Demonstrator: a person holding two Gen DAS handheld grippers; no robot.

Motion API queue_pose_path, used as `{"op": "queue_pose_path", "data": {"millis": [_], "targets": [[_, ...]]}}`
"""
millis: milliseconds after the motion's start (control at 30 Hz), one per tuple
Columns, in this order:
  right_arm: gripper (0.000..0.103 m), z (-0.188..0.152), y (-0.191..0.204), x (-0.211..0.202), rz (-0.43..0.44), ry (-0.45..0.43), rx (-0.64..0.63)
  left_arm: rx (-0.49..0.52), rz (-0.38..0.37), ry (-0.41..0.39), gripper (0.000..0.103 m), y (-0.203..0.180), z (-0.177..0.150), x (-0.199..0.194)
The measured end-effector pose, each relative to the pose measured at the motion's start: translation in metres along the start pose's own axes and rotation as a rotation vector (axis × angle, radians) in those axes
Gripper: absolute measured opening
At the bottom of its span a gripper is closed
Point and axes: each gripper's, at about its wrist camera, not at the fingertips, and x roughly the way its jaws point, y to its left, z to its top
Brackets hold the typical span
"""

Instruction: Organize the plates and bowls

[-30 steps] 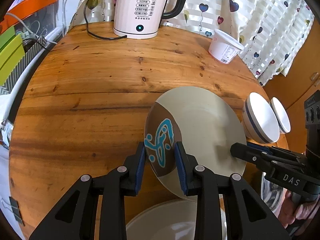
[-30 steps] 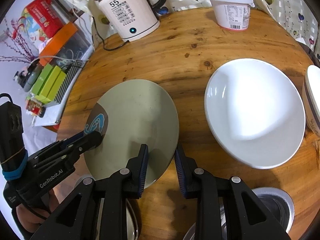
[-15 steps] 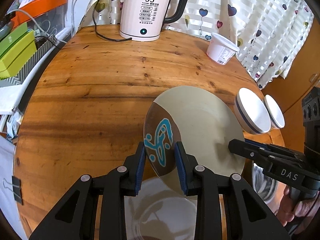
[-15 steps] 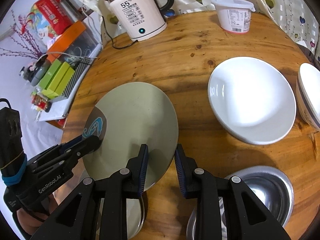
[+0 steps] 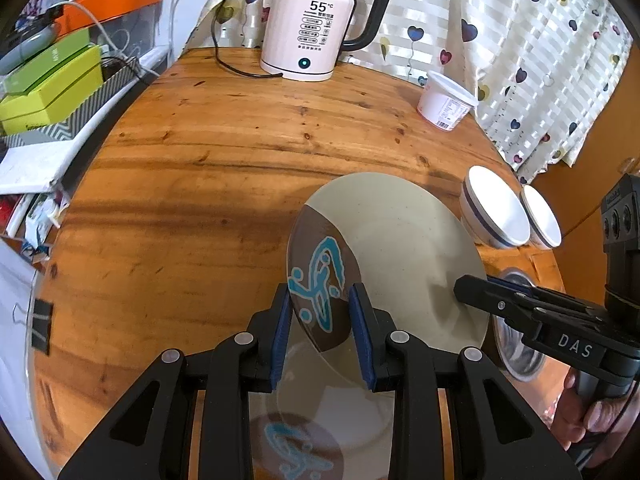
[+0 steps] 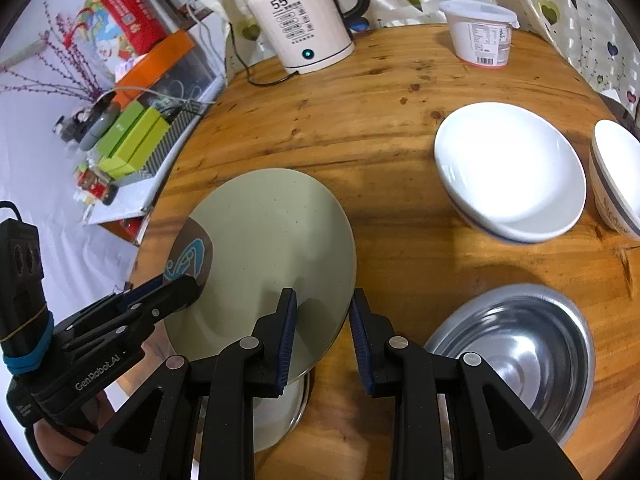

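Note:
A grey-green plate (image 5: 400, 248) with a brown patch and a blue figure hangs tilted above the round wooden table (image 5: 224, 168). My left gripper (image 5: 320, 320) is shut on its rim at the brown patch. My right gripper (image 5: 466, 286) clamps the opposite rim. In the right wrist view the same plate (image 6: 264, 248) sits between the right gripper (image 6: 322, 332) pads, with the left gripper (image 6: 188, 284) on the patterned edge. A shiny metal plate (image 5: 360, 412) lies right under it and mirrors the blue figure.
A white plate (image 6: 508, 172) and a blue-striped white bowl (image 6: 616, 176) stand to the right, with a steel bowl (image 6: 516, 352) nearer. A second small bowl (image 5: 542, 222) is at the table's edge. A kettle (image 5: 316, 32) and a yoghurt tub (image 5: 444, 104) stand at the back.
Both grippers have carried the plate back toward the near edge and a little higher. The kettle, tub and white plate look farther off. The metal plate below now mirrors the blue figure.

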Motion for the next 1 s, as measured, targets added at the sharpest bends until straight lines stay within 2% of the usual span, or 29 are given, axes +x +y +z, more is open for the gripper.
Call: {"op": "queue_pose_path", "data": {"millis": [500,1000], "targets": [[0.026,-0.03,0.02,-0.002,0.015,0.03,-0.056,-0.043,0.035,-0.008,0.03,0.009,-0.04,-0.024],[0.026,-0.048,0.032,0.009,0.017,0.08,-0.105,-0.098,0.065,0.003,0.03,0.019,-0.068,-0.027]]}}
